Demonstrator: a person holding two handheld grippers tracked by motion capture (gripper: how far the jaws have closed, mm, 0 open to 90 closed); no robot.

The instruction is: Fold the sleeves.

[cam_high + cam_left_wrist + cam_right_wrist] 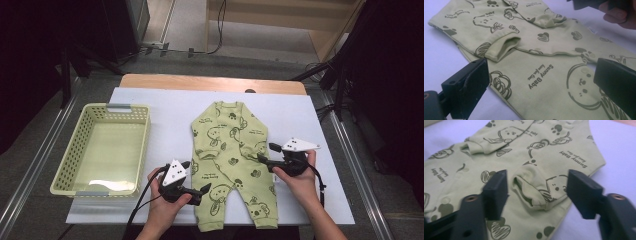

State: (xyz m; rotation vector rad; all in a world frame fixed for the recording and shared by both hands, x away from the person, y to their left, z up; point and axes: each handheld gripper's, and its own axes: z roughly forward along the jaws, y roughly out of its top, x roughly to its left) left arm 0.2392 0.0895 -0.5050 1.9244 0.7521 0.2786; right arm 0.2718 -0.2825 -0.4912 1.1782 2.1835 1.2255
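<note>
High view: green baby romper (231,165) flat on white sheet (300,115), both sleeves folded in over chest, yellow basket (80,150) off to its left. Left gripper (200,176) low over left leg, jaws apart, nothing clamped. Right gripper (265,152) at right sleeve cuff (534,187), jaws apart, cuff between, pads clear.

Green baby romper (231,165) flat on the white sheet

It lies in the middle of the high view, neck toward the top of the frame and legs toward the bottom. Both sleeves are folded across the chest. The cloth is pale green with dark cartoon prints and the words "Sunny Baby".
</note>
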